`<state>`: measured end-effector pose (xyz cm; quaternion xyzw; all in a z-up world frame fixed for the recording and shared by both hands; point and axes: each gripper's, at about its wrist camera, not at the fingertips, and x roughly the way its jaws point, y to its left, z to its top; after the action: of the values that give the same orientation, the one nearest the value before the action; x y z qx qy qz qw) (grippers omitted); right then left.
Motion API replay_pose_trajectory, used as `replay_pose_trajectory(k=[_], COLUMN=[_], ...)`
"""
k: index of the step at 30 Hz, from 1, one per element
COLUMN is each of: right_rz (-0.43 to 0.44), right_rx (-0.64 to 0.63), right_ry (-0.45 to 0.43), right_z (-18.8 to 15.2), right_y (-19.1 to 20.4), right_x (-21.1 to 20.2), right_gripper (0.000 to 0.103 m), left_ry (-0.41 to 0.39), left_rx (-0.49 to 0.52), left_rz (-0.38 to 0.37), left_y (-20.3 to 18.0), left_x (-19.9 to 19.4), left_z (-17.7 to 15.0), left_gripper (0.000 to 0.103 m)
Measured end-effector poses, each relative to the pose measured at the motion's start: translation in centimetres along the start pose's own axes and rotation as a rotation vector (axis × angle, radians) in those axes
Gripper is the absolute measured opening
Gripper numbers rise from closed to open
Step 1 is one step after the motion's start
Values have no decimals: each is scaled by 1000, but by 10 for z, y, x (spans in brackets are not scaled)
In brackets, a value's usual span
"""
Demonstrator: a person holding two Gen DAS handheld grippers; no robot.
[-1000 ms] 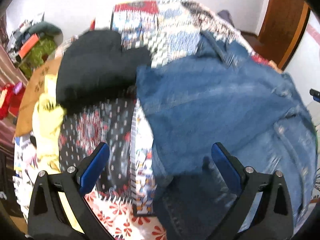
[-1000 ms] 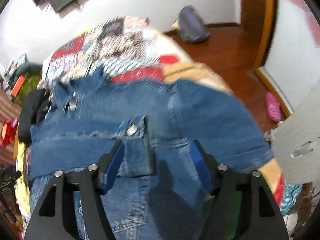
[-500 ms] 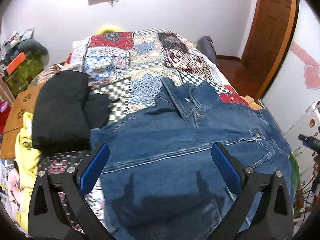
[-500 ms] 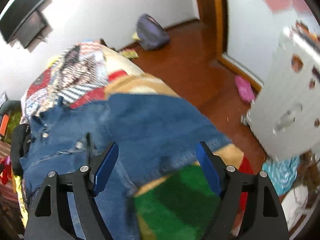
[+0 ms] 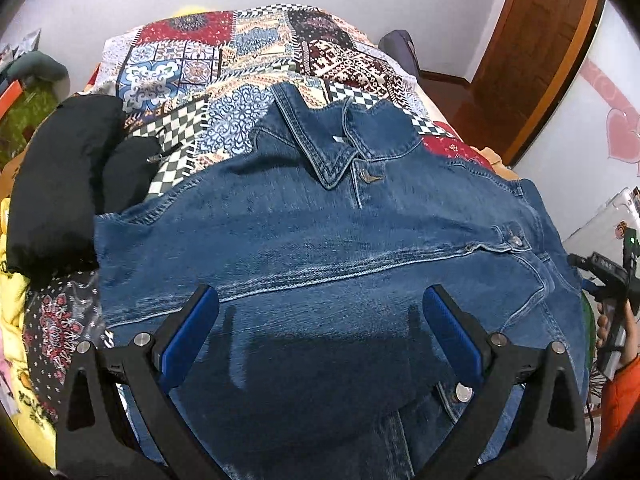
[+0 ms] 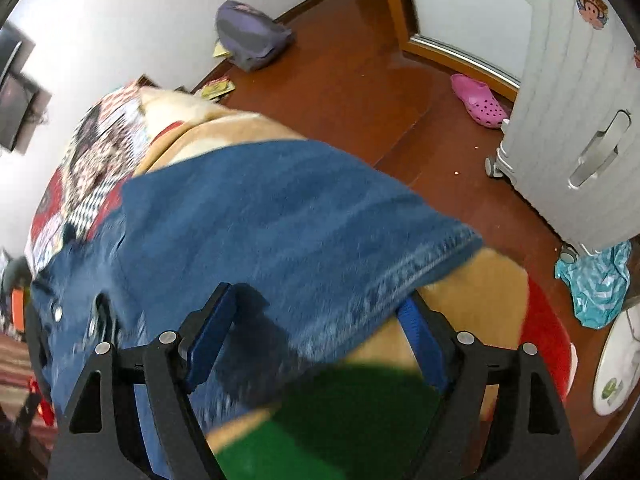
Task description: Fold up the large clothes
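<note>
Left to right on the patchwork bedspread [image 5: 188, 60]: black folded garment [image 5: 60, 184] at the left edge, then the denim jacket [image 5: 320, 248] laid flat, collar [image 5: 320, 148] toward the far wall, filling the bed's middle and right. Left gripper [image 5: 320, 320] hovers over the jacket's lower body, jaws spread, gripping nothing. Right gripper [image 6: 316, 320] also spread, straddling the jacket's sleeve [image 6: 280, 216] hem at the bed's right edge — contact unclear; pink clog [image 6: 478, 100] and white suitcase [image 6: 580, 120] on the floor beyond.
</note>
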<state>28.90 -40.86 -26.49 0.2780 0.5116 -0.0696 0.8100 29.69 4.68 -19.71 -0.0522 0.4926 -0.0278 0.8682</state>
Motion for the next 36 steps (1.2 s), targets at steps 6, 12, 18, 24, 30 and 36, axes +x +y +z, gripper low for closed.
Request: replay_pose_trajectory(k=[6, 12, 18, 24, 30, 36], right_rz=[-90, -112, 21, 222, 238, 171], right_rx=[-21, -121, -289, -524, -676, -657], right_ry=[-54, -145, -297, -317, -112, 47], right_z=[12, 14, 9, -39, -97, -121], right_y=[15, 37, 101, 179, 213, 199], right_x=[4, -28, -96, -130, -78, -40], right_gripper=[45, 13, 10, 10, 10, 16], left_ry=[-12, -38, -74, -109, -100, -82], left_rx=[11, 25, 22, 21, 9, -1], left_rz=[21, 38, 43, 43, 47, 34], left_y=[1, 4, 9, 13, 21, 26], left_x=[-2, -13, -32, -50, -53, -52], left_z=[-2, -6, -9, -15, -23, -32], left_gripper=[102, 102, 102, 102, 102, 102])
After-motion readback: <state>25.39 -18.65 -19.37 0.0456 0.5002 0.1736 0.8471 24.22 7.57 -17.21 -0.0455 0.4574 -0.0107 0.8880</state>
